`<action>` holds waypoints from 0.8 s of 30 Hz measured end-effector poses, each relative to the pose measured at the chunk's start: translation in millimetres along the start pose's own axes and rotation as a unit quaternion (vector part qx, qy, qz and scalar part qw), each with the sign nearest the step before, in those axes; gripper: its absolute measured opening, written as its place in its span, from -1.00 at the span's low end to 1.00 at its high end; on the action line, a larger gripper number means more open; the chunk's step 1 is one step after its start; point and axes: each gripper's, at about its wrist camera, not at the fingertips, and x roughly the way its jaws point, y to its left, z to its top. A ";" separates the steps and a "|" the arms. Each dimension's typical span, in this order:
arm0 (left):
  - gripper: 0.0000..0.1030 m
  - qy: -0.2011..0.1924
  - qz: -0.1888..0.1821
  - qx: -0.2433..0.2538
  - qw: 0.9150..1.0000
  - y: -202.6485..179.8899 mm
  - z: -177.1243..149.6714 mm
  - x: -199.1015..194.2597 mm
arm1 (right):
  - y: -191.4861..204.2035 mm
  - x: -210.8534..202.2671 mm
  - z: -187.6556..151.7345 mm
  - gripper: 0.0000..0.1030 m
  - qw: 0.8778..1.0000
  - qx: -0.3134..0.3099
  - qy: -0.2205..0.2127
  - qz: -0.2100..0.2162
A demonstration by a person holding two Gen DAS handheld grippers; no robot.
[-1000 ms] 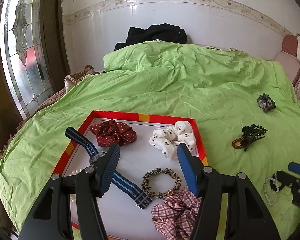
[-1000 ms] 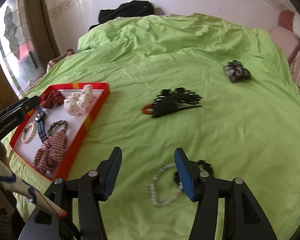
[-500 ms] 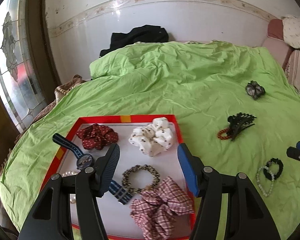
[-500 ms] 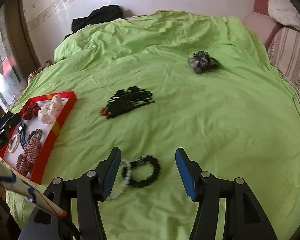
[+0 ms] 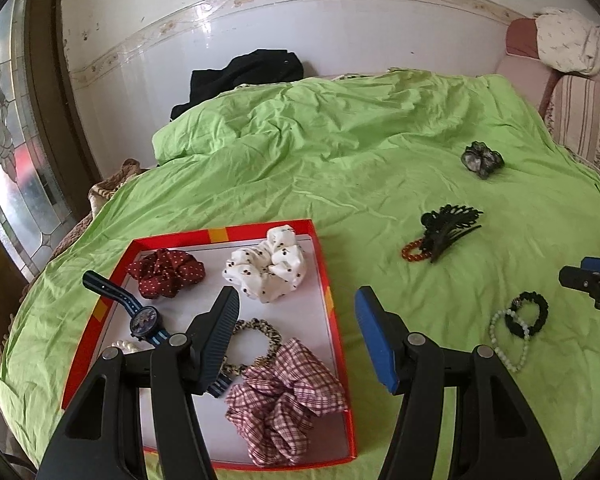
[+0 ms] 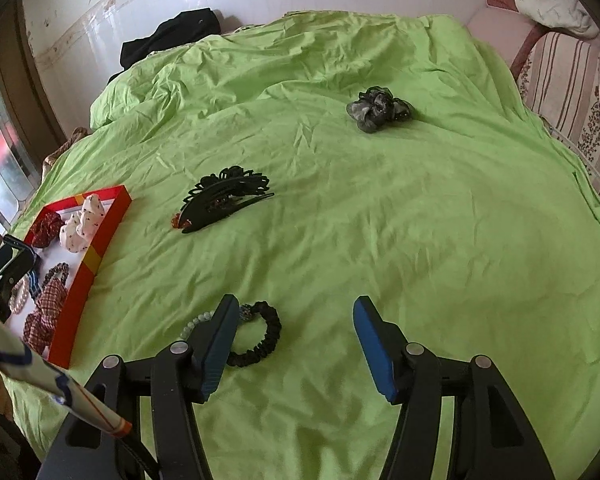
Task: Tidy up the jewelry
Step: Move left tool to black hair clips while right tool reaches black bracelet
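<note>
Red tray [image 5: 324, 248]: four scrunchies, one watch [image 5: 144, 316] lying diagonally.
Bed [image 6: 420, 220]: black hair tie [image 6: 260, 340], bead bracelet [image 5: 508, 344].
Left tool [image 5: 296, 332]: spread, empty.
Right tool [image 6: 292, 340]: spread, empty.

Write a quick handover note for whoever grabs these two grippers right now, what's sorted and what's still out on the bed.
Left gripper: open, empty, over the red tray.
Right gripper: open, empty, above the black scrunchie and pale bead bracelet on the green bedspread.
Done, in tray: maroon, white and plaid scrunchies, leopard hair tie, watch, pearls.
Left, loose on the bed: black scrunchie, bead bracelet, black hair claw with amber bracelet beside it, grey scrunchie.
</note>
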 end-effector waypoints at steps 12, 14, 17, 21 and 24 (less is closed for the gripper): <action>0.16 0.034 -0.036 0.005 0.999 -16.2 -4.9 0.0 | -22.9 3.6 0.8 0.25 1.000 0.010 -0.001 0.001; 0.16 0.044 -0.048 -0.003 0.998 -15.4 -3.2 -1.6 | -29.8 7.7 6.2 0.25 1.000 0.012 -0.003 0.005; 0.17 0.063 -0.065 -0.029 0.995 -13.0 2.2 -0.7 | -41.5 12.8 10.6 0.25 1.000 0.018 -0.008 0.023; 0.19 0.086 -0.075 -0.047 0.992 -18.5 16.9 12.2 | -57.8 24.2 6.2 0.28 0.999 0.029 -0.008 0.044; 0.19 0.097 -0.079 -0.038 0.991 -35.0 35.4 30.3 | -66.1 34.5 7.3 0.28 0.997 0.040 0.015 0.069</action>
